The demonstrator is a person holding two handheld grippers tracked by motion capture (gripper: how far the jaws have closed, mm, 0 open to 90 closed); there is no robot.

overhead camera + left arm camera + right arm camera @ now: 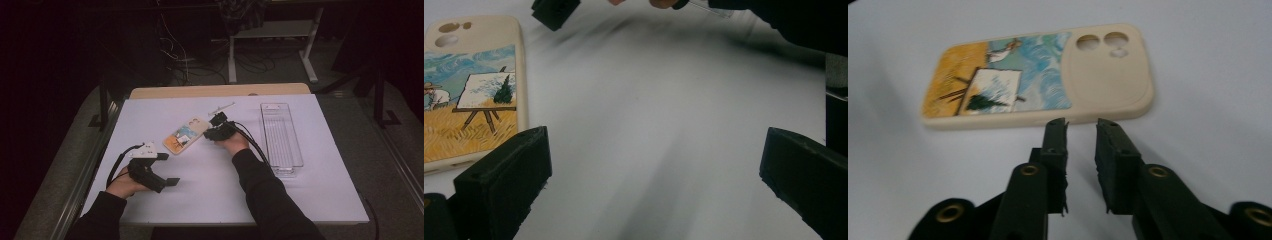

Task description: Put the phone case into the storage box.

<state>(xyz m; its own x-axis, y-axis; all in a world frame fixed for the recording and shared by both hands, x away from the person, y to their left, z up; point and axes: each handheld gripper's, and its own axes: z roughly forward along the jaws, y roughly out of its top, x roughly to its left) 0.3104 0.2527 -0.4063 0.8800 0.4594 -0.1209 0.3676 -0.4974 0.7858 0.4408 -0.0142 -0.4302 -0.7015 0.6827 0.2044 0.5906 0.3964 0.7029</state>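
The white rectangular worktop (150, 200) carries a pale wooden strip (220, 91) along its far edge. Grey carpeted floor (360, 150) surrounds it. Beyond stands a white metal table frame (232, 60) with splayed feet; tangled dark and white cables (185, 65) lie on the floor beside it. The room is dim, and its far part is in darkness.

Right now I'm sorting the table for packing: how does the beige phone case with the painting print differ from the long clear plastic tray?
The phone case is opaque and printed; the tray is see-through and plain. The phone case is shorter and flat; the tray is longer with raised walls. The phone case lies askew; the tray runs straight. Both rest on the white table.
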